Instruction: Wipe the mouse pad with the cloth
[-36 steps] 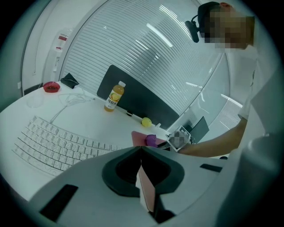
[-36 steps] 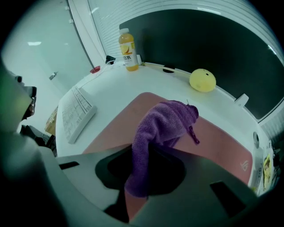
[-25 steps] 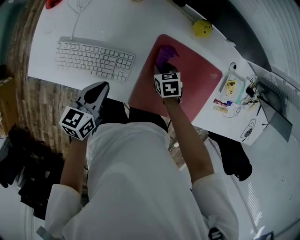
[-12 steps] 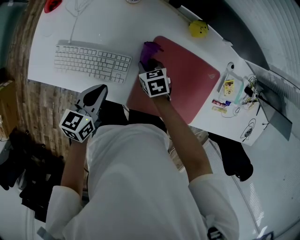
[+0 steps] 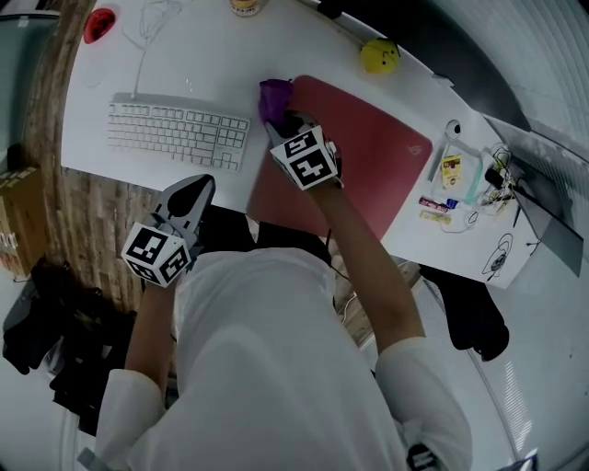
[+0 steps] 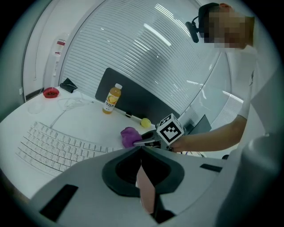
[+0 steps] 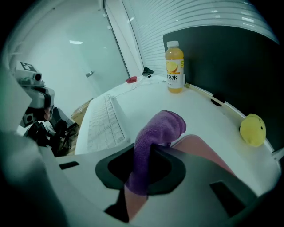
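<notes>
The red mouse pad [image 5: 373, 152] lies on the white desk, right of the keyboard. A purple cloth [image 5: 273, 97] sits at the pad's far left corner, partly over the white desk. My right gripper [image 5: 283, 121] is shut on it. In the right gripper view the cloth [image 7: 157, 133] bulges up between the jaws, with the pad [image 7: 199, 148] just beyond. My left gripper [image 5: 190, 191] hangs off the desk's near edge, below the keyboard, shut with nothing in it. From the left gripper view [image 6: 141, 151] I see the cloth [image 6: 129, 136] and the right gripper [image 6: 145, 142] ahead.
A white keyboard [image 5: 175, 134] lies left of the pad. A yellow ball [image 5: 379, 55] and an orange drink bottle [image 7: 175, 66] stand at the desk's far side. Small items and cables [image 5: 460, 184] clutter the right end. A red object [image 5: 99, 23] sits far left.
My right gripper has dragged the cloth leftward across the pad, from its upper middle to its far left corner. The left gripper has stayed where it was.
</notes>
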A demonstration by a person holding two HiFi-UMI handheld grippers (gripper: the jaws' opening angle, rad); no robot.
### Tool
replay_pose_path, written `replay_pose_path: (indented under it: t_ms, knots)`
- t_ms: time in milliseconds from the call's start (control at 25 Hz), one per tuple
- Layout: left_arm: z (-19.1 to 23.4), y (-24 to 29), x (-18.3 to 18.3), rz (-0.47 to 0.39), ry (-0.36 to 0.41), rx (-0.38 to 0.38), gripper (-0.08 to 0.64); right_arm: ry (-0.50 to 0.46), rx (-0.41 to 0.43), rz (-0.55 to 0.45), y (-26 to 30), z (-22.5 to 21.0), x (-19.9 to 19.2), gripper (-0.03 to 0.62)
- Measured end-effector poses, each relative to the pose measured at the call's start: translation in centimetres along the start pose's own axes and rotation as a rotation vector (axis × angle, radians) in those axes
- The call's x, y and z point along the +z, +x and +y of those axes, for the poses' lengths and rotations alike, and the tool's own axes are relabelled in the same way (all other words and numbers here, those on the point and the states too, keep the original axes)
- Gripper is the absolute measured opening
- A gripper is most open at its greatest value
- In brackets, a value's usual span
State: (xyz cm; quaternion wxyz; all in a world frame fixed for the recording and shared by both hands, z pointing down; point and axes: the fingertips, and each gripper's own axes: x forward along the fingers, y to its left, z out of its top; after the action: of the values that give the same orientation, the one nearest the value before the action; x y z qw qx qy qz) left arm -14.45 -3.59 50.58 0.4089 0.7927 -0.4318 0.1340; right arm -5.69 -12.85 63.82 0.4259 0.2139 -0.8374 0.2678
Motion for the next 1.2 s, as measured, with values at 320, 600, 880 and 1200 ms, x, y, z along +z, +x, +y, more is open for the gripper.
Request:
replay_pose_path:
  t_ms: [320,600,880,1200]
  knots:
    - [-2.0,1.4,-2.0,0.057,0.009,-0.008,0.018,0.067,-0.098,0.001,-1.1,-6.9,-3.7,0.083]
    - [-4.3,3.1,-2.3,0.075,0.033,-0.025,0.018,0.176,-0.171,-0.017,-3.6,-11.5,-6.8,0.082]
    - [-6.8,4.6,-2.9,0.096,0.061,-0.045,0.018,0.243,-0.223,-0.035,-6.1,-14.3,-10.2,0.083]
    - [-9.4,5.8,-3.4,0.11,0.086,-0.063,0.018,0.334,-0.287,-0.05,-9.4,-17.2,-14.8,0.083]
